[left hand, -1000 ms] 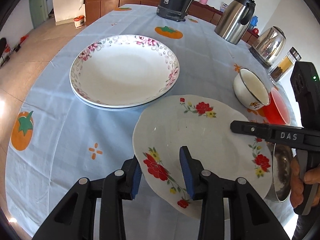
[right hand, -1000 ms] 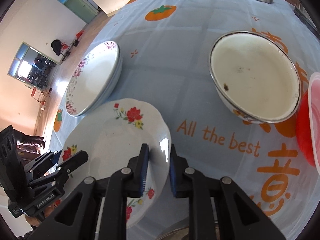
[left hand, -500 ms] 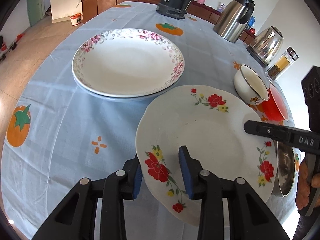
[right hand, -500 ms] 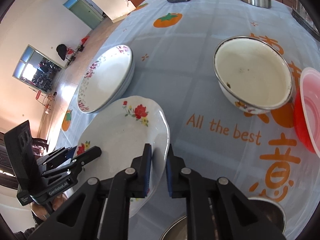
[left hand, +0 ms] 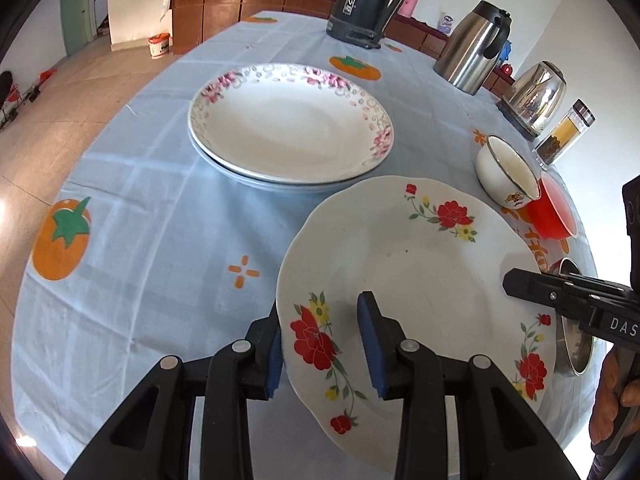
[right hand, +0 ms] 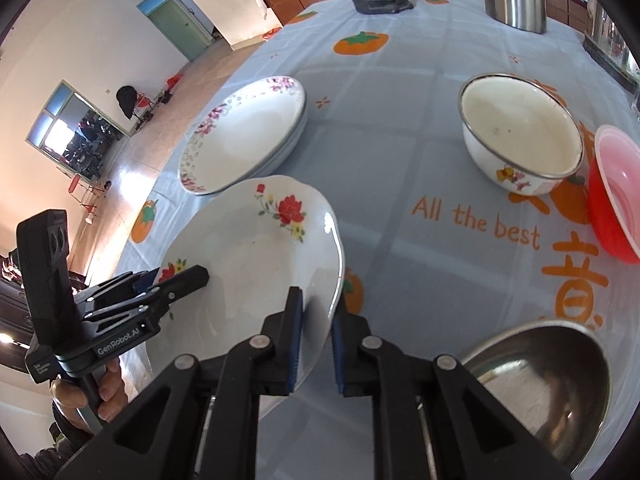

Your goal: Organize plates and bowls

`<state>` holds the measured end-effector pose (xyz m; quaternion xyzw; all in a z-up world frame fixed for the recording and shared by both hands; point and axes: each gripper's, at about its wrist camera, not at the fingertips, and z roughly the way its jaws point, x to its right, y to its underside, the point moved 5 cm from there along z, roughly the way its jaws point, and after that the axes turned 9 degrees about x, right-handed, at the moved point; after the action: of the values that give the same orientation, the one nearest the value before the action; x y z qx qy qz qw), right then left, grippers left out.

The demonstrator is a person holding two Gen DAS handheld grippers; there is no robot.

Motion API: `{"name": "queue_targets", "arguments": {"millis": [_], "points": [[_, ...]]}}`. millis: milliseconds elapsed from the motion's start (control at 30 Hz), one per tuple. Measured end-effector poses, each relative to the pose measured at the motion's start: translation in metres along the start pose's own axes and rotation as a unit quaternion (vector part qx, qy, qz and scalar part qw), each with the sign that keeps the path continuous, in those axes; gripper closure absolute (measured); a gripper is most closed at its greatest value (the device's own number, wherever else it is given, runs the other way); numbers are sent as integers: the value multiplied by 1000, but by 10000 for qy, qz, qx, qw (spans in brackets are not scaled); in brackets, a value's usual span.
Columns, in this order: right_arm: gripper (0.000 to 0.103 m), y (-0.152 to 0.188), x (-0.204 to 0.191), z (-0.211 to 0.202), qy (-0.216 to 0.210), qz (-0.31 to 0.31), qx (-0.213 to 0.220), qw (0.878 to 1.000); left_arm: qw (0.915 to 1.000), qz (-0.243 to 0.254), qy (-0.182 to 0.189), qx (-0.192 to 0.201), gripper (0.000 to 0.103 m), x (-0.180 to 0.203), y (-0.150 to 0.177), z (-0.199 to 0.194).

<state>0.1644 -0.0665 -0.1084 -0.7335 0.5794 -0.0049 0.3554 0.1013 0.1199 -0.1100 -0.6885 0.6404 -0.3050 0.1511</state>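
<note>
red-flower plate (left hand: 412, 280): lifted clear of the cloth, tilted, held at two opposite rim edges, just short of the pink-rimmed stack.
left gripper (left hand: 322, 340): jaws closed on the near rim of the plate, one pad under it, one inside on the face.
right gripper (right hand: 316, 320): jaws nearly together, pinching the thin rim on the other side.
pink-rimmed stack (left hand: 292, 124): plates nested on the table beyond the carried plate, top face bare.
step in hand: carrying the plate to the stack, by my reading.
next move: level the plate, centre it over the stack, lower it, then open both jaws.
bowls: enamel bowl (right hand: 520, 144), red bowl (right hand: 616, 192) and steel bowl (right hand: 552, 384) wait apart on the tablecloth (left hand: 160, 216).
</note>
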Motion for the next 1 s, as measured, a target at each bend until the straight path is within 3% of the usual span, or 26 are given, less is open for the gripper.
{"name": "queue_targets", "arguments": {"millis": [500, 1000], "points": [[90, -25, -37, -8, -224, 35, 562, 9982, 9986, 123, -188, 480, 66, -20, -42, -21], [90, -66, -33, 45, -365, 711, 907, 9927, 9979, 395, -364, 372, 66, -56, -94, 30]]}}
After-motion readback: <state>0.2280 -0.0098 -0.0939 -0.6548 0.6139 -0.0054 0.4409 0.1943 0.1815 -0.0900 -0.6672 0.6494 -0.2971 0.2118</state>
